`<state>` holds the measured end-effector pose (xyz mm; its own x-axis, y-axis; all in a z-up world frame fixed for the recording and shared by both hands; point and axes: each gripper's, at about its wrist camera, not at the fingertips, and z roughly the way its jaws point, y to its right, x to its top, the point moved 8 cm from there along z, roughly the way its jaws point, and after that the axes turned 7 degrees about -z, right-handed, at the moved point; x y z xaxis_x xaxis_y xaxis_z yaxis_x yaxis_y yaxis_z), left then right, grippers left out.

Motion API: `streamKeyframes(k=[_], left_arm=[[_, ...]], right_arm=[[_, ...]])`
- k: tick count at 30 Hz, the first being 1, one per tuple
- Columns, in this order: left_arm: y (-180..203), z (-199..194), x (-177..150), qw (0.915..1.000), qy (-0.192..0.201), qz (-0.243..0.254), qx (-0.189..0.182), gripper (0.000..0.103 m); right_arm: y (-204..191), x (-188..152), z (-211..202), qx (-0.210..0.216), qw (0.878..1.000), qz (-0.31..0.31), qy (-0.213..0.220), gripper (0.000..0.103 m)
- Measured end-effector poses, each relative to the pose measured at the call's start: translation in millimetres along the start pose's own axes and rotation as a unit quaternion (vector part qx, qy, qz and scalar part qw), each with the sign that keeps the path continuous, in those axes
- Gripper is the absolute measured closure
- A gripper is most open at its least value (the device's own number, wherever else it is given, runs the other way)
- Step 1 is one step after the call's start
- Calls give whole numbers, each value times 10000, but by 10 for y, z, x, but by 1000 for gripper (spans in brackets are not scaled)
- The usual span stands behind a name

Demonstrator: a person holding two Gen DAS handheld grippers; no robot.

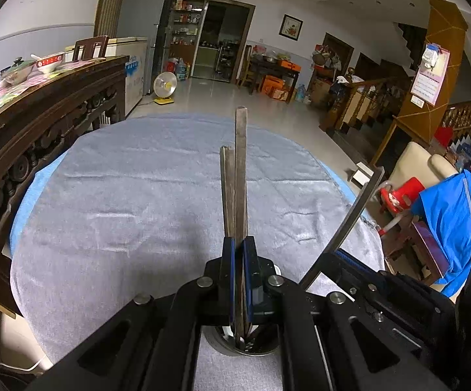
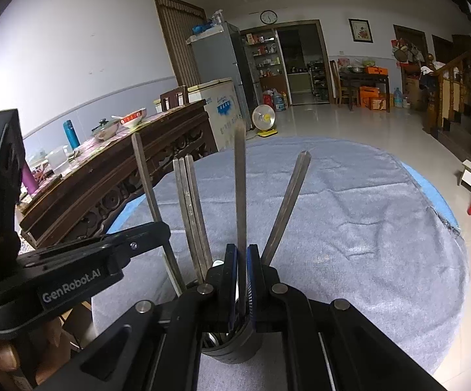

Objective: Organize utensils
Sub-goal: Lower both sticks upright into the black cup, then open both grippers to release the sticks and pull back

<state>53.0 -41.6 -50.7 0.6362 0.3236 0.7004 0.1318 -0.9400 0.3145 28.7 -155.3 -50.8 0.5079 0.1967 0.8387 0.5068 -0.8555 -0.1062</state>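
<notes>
Several long dark metal chopsticks stand in a steel cup (image 1: 245, 347) (image 2: 235, 348) on the grey-blue cloth of a round table (image 1: 131, 195) (image 2: 349, 215). My left gripper (image 1: 238, 244) is shut on one upright chopstick (image 1: 241, 176) just above the cup; a shorter stick (image 1: 226, 195) stands against it. My right gripper (image 2: 241, 251) is shut on another upright chopstick (image 2: 240, 192). In the left wrist view the right gripper (image 1: 330, 257) holds its stick (image 1: 356, 208) leaning right. In the right wrist view the left gripper (image 2: 160, 228) grips a stick (image 2: 146, 182); a pair (image 2: 188, 208) and a leaning stick (image 2: 287, 205) stand loose.
A dark carved wooden sideboard (image 1: 46, 114) (image 2: 121, 176) with bowls and a lidded pot runs along the table's left side. A red stool (image 1: 401, 192) and a chair draped in blue cloth (image 1: 447, 215) stand to the right. Tiled floor lies beyond the table.
</notes>
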Motion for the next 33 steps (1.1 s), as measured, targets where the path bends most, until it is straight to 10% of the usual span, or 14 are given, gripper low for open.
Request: streamKeyframes(k=[6,11,17,33], left_arm=[[-23,-103,71,9999,54,-133,-47,81],[-52,-319,193,9992,323,-221,-73,54],[-303,-489,206,9980,416,-301,359,39],[-558,-194,-259,9902,-112,92,1387,24]], right_arm=[[54,31,-58,-12,9999,114,58,92],[126,98,-292,-110,9992,187,335,46],[237,35,-619,-214,9990,157,366,40],[191,-527,-389,-143,9973,-72,-714,1]])
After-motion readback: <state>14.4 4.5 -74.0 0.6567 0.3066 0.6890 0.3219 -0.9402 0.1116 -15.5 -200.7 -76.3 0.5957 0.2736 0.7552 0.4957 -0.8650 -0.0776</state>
